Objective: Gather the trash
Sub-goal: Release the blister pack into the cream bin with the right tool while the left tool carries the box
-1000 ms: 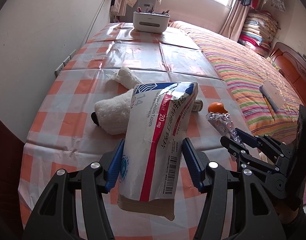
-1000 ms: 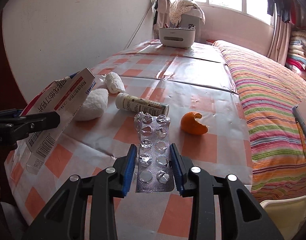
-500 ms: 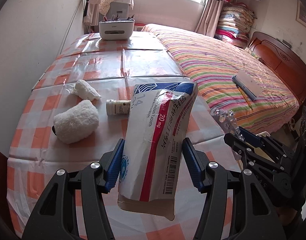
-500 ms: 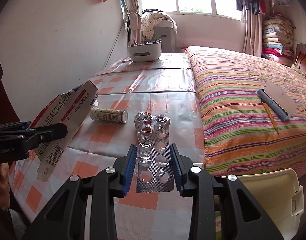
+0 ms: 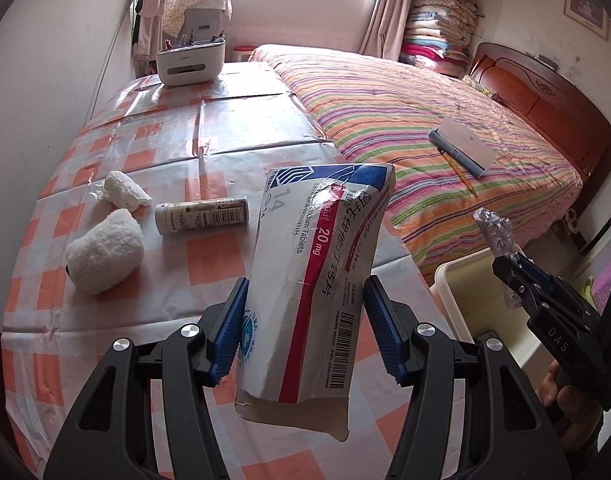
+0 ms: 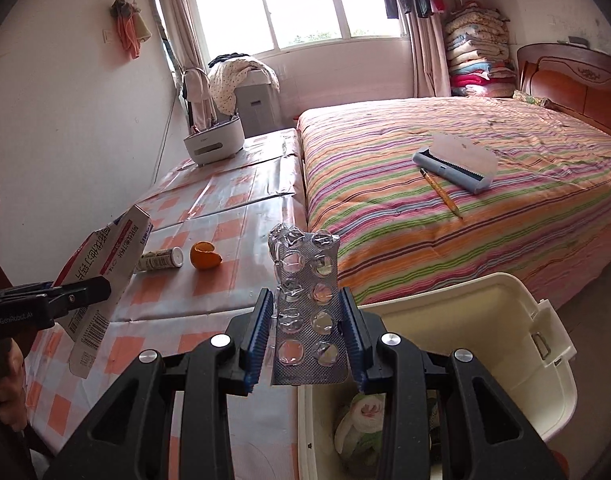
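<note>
Right wrist view, blister pack clamped in right gripper, above bin

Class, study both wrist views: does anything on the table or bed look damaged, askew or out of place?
Yes. The medicine box held in the left gripper is crushed and creased. The blister pack in the right gripper is emptied, its top crumpled. An orange peel lies on the checked tablecloth, and a bottle lies on its side.
</note>
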`<state>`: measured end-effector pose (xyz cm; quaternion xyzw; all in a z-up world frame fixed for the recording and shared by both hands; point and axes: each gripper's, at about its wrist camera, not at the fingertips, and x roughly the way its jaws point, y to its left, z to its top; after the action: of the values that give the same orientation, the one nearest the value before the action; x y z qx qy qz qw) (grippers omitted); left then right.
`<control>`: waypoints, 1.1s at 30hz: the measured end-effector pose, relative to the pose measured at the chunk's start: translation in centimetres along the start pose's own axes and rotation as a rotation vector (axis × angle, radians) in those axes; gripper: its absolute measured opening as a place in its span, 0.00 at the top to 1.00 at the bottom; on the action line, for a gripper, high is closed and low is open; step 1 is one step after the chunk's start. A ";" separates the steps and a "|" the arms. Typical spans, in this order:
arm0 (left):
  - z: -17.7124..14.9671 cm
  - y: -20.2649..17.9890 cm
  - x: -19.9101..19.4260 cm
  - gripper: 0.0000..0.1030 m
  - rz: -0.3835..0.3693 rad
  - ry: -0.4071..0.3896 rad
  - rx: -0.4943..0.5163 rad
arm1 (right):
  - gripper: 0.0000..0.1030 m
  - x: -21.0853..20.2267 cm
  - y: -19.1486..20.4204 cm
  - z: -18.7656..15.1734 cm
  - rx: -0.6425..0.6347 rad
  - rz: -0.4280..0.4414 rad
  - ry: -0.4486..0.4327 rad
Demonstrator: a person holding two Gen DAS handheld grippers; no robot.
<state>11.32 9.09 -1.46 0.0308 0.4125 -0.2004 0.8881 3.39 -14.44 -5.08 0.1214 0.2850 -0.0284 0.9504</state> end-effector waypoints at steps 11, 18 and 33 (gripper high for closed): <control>0.2 -3.5 1.2 0.45 -0.038 0.009 0.061 | 0.68 -3.7 -3.6 -1.1 0.088 -0.128 -0.124; 0.3 -5.8 1.5 0.45 -0.065 0.008 0.098 | 0.66 -5.1 -5.0 -1.4 0.138 -0.158 -0.177; 0.0 -10.8 2.1 0.44 -0.127 0.027 0.168 | 0.39 -7.5 -7.6 -1.7 0.292 -0.153 -0.278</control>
<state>8.36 -1.53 -1.81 0.0818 0.4070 -0.2897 0.8624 -4.68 -21.48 -3.97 0.2305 0.1526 -0.1581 0.9479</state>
